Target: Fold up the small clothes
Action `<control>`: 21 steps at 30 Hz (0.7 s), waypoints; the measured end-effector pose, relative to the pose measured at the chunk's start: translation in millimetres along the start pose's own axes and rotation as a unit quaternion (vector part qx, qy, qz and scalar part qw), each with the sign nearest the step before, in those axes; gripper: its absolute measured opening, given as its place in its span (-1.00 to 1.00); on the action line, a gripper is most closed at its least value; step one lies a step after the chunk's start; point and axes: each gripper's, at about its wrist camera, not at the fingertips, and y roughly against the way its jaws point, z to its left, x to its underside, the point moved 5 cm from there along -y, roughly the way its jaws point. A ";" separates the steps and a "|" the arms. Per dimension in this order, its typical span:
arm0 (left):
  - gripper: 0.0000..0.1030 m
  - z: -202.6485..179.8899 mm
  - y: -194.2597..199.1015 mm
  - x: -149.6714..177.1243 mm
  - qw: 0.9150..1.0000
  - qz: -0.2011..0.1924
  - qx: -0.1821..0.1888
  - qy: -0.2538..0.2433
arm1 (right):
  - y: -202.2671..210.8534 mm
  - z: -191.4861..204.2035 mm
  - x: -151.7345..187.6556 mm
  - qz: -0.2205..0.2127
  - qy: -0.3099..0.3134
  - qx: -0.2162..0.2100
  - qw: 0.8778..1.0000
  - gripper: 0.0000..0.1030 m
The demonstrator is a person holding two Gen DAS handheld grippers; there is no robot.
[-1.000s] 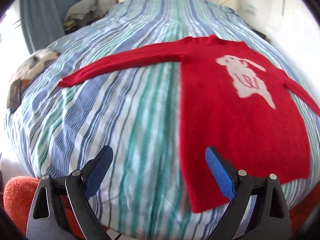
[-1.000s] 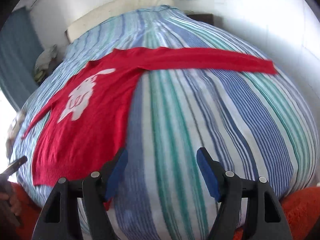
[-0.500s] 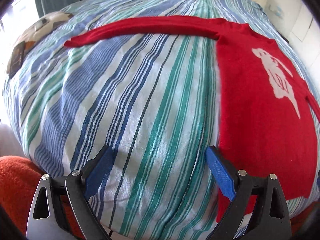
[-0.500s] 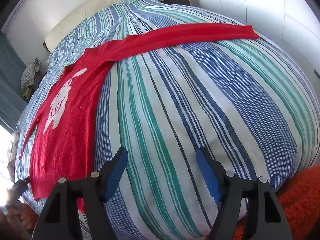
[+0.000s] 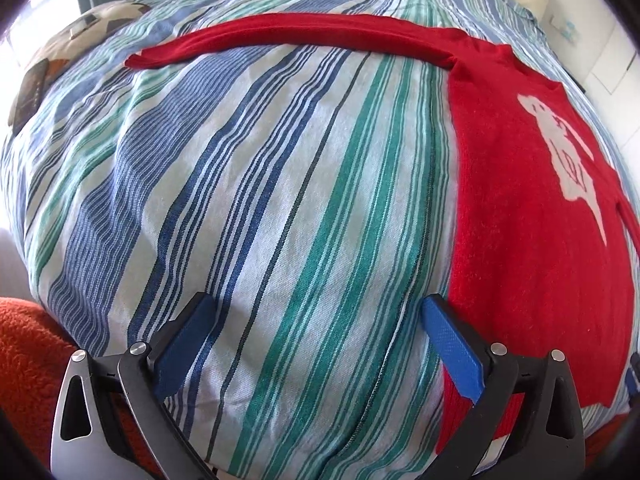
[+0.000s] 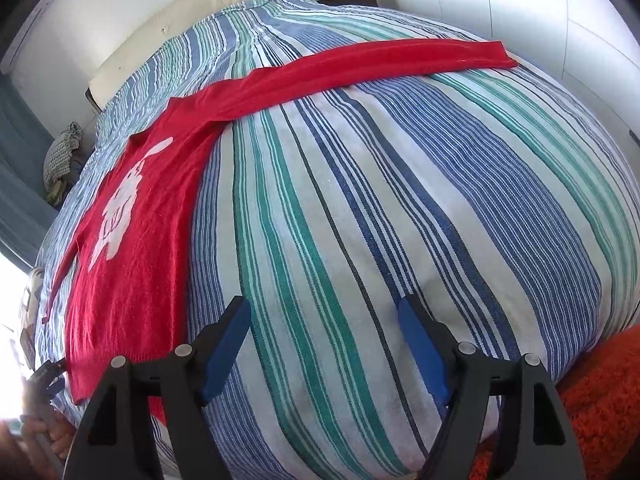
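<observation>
The red sweater (image 5: 532, 240) lies flat on the striped duvet (image 5: 280, 200) of the bed, both sleeves extended. The left hand-held gripper (image 5: 316, 344) and right hand-held gripper (image 6: 324, 344) hover over bare duvet beside it, jaws spread, holding nothing.

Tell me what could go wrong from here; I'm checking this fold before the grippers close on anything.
1. Both sleeves of the red sweater lie stretched out flat; pinching a cuff may also catch the striped duvet underneath.
2. The left gripper and the right gripper are open over bare duvet, not over the sweater, so closing now would grab bedding.
3. The hem lies close to the bed's edge; a pull could drag it off.
</observation>
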 end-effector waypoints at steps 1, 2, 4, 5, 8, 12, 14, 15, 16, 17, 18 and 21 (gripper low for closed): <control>0.99 -0.3 -0.5 0.3 1.000 0.000 -0.002 -0.002 | 0.2 0.2 0.2 0.000 0.001 0.001 1.000 0.48; 0.99 -0.8 -1.1 0.6 1.000 0.001 -0.003 -0.003 | 0.3 0.2 0.4 0.000 0.002 0.002 1.000 0.48; 0.99 -1.0 -1.9 0.4 1.000 0.000 -0.005 -0.004 | 0.0 0.9 0.8 0.001 0.005 0.003 1.000 0.50; 0.99 -1.0 -2.3 0.0 1.000 0.000 -0.006 -0.004 | -0.2 1.3 0.9 0.001 0.006 0.004 1.000 0.51; 0.99 -3.5 -3.4 1.2 1.000 -0.006 -0.006 -0.014 | -2.0 2.7 1.1 0.003 0.009 0.007 1.000 0.54; 0.99 -4.0 -1.4 3.1 1.000 -0.012 -0.006 -0.025 | -3.2 4.8 2.2 0.003 0.013 0.012 1.000 0.58; 0.99 -5.7 -1.4 3.9 0.999 -0.013 -0.012 -0.033 | -3.2 5.4 3.3 0.004 0.015 0.012 1.000 0.59; 0.99 -7.5 -1.5 4.0 0.999 -0.013 -0.016 -0.038 | -3.4 5.6 3.5 0.004 0.015 0.011 1.000 0.60; 0.99 -8.8 -1.5 3.7 0.999 -0.012 -0.020 -0.043 | -3.4 5.3 3.4 0.004 0.014 0.009 1.000 0.60; 0.99 -10.3 -0.9 3.6 0.999 -0.010 -0.024 -0.048 | -3.4 4.4 3.3 0.005 0.013 0.007 1.000 0.61; 0.99 -10.8 0.7 2.6 0.998 -0.010 -0.024 -0.052 | -3.2 3.6 3.2 0.005 0.011 0.004 1.000 0.61; 0.97 -7.7 14.0 -4.3 0.999 -0.033 0.002 -0.031 | -2.6 2.1 2.8 0.005 0.007 -0.001 1.000 0.62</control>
